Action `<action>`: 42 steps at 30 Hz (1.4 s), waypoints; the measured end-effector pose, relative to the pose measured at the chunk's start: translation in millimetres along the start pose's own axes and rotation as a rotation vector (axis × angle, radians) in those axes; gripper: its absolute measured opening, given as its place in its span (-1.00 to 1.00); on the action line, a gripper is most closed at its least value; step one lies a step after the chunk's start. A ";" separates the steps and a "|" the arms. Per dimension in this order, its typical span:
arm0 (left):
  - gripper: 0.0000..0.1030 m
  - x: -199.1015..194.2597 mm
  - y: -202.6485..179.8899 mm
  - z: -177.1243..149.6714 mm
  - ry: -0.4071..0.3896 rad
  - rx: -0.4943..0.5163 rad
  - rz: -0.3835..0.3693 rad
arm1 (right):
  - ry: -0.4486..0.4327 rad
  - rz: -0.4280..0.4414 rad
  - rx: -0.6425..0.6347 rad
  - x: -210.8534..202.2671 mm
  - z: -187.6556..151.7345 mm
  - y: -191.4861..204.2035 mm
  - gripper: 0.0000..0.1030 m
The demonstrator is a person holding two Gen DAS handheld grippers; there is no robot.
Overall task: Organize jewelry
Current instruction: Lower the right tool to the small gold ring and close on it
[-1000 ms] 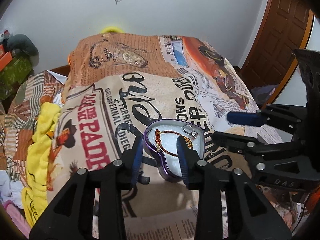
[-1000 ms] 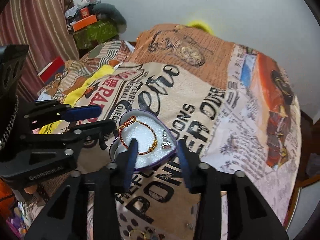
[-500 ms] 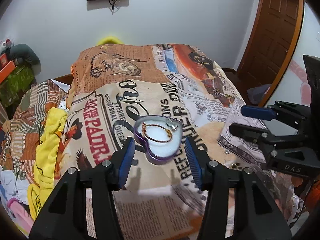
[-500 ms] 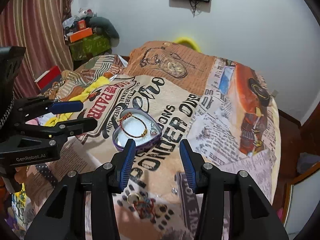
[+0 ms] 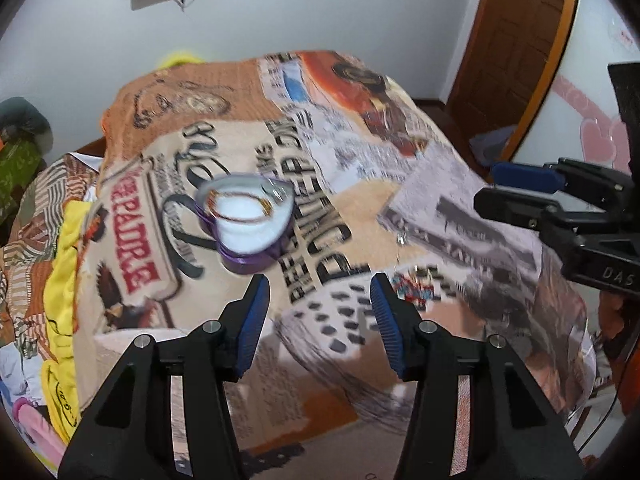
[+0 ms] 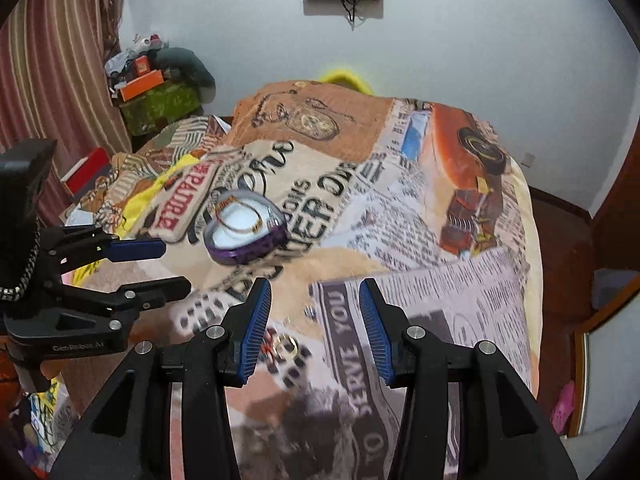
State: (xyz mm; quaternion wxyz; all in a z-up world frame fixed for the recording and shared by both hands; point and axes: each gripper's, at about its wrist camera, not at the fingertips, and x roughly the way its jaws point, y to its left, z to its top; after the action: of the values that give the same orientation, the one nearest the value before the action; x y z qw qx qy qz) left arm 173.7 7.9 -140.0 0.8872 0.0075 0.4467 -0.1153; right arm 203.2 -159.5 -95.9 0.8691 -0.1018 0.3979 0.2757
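Left tool (image 5: 320,300) and right tool (image 6: 314,308) both spread, empty. Purple heart box (image 5: 248,220) on bed blanket (image 5: 420,216), bracelet (image 5: 240,208) inside, blurred.

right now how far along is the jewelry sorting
Partly done. The purple heart-shaped box on the printed blanket already holds a gold bracelet; anything else inside is too blurred to tell. Nothing is in hand: the left hand-held gripper and right hand-held gripper are both open. Still left: a small pile of loose jewelry on the blanket near the right gripper.
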 end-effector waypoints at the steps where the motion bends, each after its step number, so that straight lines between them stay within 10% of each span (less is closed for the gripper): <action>1: 0.00 4.7 -2.5 -2.8 0.014 0.009 0.000 | 0.006 -0.002 -0.002 0.6 -3.3 -1.1 -0.18; 15: 0.00 37.3 -20.2 -12.4 0.079 0.104 -0.020 | 0.157 0.030 -0.051 42.4 -43.2 0.8 -0.18; 31: -0.05 51.6 -23.7 -3.1 0.061 0.153 -0.055 | 0.134 0.096 -0.082 60.2 -35.2 2.3 -0.19; 37: -0.07 53.3 -25.8 -0.9 0.058 0.170 -0.053 | 0.124 0.135 -0.118 61.4 -34.1 8.9 -0.66; 42: -0.08 53.0 -28.1 1.8 0.057 0.184 -0.050 | 0.114 0.132 -0.099 60.2 -33.9 5.6 -0.67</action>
State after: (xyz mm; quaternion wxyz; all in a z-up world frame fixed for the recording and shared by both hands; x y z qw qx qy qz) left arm 199.6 -30.1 -178.4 0.8665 0.0811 0.4596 -0.1774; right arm 210.5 -144.4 -163.1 0.8188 -0.1338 0.4386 0.3455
